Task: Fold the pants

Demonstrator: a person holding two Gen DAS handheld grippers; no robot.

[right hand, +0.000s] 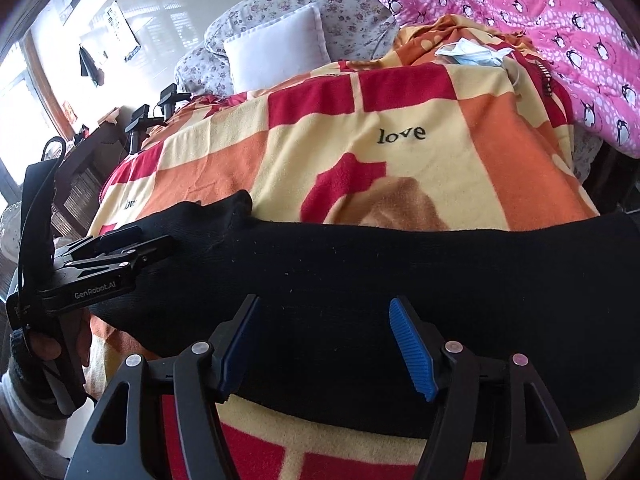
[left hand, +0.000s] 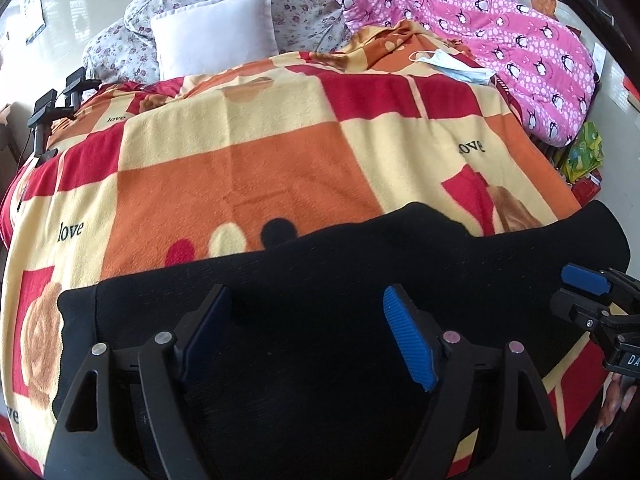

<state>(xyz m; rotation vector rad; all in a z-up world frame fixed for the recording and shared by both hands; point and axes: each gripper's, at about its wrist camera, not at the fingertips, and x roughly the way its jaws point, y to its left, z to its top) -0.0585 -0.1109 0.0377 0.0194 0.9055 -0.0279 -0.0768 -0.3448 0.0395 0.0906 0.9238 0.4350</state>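
1. Fleece checked blanket in red, orange and cream (left hand: 248, 168) is covering the bed and filling the middle of both frames, giving a flat surface for folding.
2. Black knit pants (right hand: 360, 272) are lying across the lower half of each frame, stretched left to right on the blanket; smoothing them before the fold should be helping the edges line up.
3. Left gripper (left hand: 308, 336) is hovering over the cloth, jaws spread and holding nothing.
4. Right gripper (right hand: 324, 344) is likewise spread and empty at the near hem; both should be pinching matching edges.
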